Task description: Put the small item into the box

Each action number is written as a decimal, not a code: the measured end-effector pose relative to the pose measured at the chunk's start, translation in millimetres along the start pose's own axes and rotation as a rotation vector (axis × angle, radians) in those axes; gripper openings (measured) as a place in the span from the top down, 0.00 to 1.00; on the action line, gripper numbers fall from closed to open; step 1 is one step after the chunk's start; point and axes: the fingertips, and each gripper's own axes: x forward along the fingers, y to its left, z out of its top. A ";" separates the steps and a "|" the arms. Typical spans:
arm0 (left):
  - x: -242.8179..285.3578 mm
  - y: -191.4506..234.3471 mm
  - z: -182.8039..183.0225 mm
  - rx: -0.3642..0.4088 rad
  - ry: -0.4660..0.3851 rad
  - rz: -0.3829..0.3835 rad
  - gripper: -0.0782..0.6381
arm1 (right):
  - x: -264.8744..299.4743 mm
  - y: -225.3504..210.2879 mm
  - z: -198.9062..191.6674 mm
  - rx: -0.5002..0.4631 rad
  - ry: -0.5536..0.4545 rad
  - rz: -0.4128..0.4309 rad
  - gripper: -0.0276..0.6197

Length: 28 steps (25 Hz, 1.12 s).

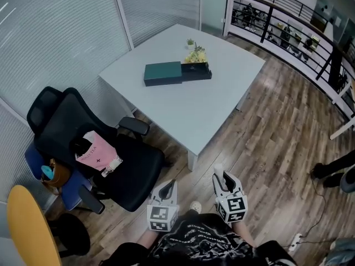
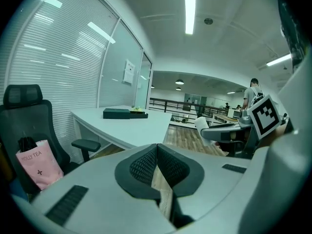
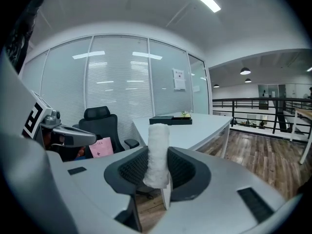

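A dark green box lies open on the white table, its lid beside it on the left and a yellowish sprig behind it. Both grippers are low in the head view, over the wooden floor and well short of the table. My right gripper is shut on a small white rolled item, which stands upright between the pads. The same roll shows in the left gripper view. My left gripper is shut with nothing in it. Far ahead lies the box.
A black office chair with a pink bag on its seat stands left of the table. A yellow chair back is at the lower left. Glass walls with blinds run behind; a black railing borders the floor at the right.
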 end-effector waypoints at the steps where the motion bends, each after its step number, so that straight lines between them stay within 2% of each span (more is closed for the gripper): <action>1: 6.0 -3.4 1.6 0.000 0.001 0.003 0.87 | 2.3 -6.3 2.2 0.000 -0.004 0.004 0.75; 8: 33.9 -25.4 5.8 -0.004 0.003 0.017 0.87 | 14.1 -35.2 6.9 -0.003 -0.010 0.043 0.75; 15: 40.9 -31.6 6.2 -0.010 0.016 0.021 0.87 | 17.4 -38.8 5.1 0.012 -0.003 0.062 0.75; 22: 67.4 -24.0 7.8 -0.019 0.022 -0.013 0.87 | 36.2 -45.0 2.7 0.041 0.008 0.030 0.75; 28: 104.7 -4.9 31.1 -0.020 0.013 -0.039 0.87 | 64.0 -62.4 20.9 0.042 0.009 -0.009 0.75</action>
